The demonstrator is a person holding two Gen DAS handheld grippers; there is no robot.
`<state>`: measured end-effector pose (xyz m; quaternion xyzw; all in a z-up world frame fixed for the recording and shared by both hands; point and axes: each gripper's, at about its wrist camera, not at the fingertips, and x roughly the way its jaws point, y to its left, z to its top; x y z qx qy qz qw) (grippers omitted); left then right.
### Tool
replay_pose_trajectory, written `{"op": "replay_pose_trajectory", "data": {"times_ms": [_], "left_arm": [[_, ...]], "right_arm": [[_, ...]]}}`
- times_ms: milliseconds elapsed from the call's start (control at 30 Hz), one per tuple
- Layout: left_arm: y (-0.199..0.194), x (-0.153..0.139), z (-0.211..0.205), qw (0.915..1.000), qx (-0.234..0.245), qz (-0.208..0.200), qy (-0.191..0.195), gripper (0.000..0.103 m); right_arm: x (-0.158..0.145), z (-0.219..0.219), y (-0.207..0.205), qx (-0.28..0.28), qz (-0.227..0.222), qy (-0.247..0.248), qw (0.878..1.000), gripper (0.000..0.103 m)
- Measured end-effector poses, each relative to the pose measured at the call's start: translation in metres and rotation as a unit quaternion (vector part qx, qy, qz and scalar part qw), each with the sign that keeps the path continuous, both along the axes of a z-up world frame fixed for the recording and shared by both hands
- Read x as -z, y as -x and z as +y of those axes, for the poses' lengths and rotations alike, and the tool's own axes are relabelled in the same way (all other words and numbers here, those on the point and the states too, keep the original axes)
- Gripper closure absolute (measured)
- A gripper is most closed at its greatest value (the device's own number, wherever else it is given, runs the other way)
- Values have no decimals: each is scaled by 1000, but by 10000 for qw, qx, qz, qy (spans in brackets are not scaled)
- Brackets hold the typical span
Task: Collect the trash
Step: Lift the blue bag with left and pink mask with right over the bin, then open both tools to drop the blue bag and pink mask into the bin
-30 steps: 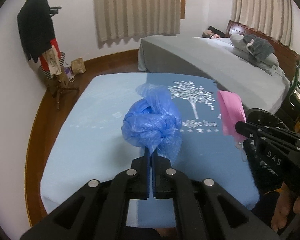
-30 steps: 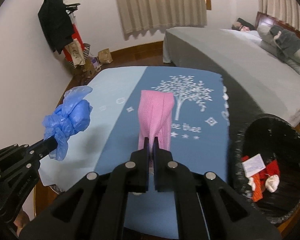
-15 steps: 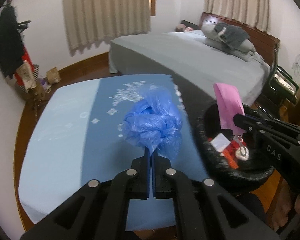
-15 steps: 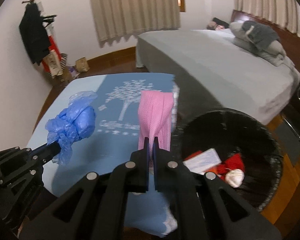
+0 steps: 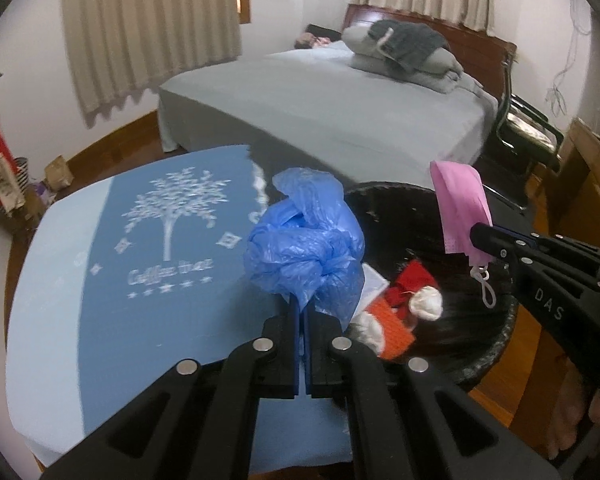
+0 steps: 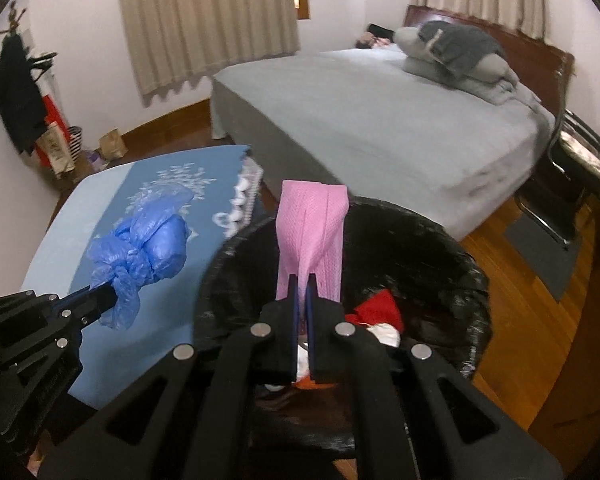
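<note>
Right wrist view shows the right gripper (image 6: 302, 280) pinching a pink mask (image 6: 312, 228) at frame centre above the part-filled black bin (image 6: 472, 280), while the left gripper (image 6: 110, 294) clamps a blue bag (image 6: 140, 248) lower left; both await dropping.

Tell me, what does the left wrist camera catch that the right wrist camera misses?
Only the left wrist view shows the mask's white ear loop dangling, the tablecloth's full tree print, and bare toes on the floor. Only the right wrist view shows the coat rack. Both show the blue plastic bag clamped in the left hand-held gripper, the pink mask clamped in the right hand-held gripper, the black trash bin and the bed.
</note>
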<state>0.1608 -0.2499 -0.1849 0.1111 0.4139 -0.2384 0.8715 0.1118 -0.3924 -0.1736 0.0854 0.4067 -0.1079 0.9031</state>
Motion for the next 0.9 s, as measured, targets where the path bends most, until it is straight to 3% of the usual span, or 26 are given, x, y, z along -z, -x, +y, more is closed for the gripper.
{"op": "replay_pose_trajectory", "data": {"times_ms": [233, 567, 700, 767, 900], "left_arm": [[-10, 26, -51, 9993, 106, 341, -89, 101], [-14, 57, -95, 9968, 418, 649, -217, 100], [-18, 66, -101, 9962, 430, 706, -288, 90], [-18, 70, -100, 9961, 430, 699, -332, 80], [-19, 75, -99, 9957, 434, 725, -394, 77]], "right_arm": [[27, -46, -2, 213, 221, -121, 9995, 100], [61, -79, -22, 316, 566, -344, 9973, 100], [75, -82, -31, 282, 760, -400, 9959, 95], [81, -84, -31, 289, 821, -378, 9955, 86], [90, -87, -28, 358, 918, -427, 9942, 84]]}}
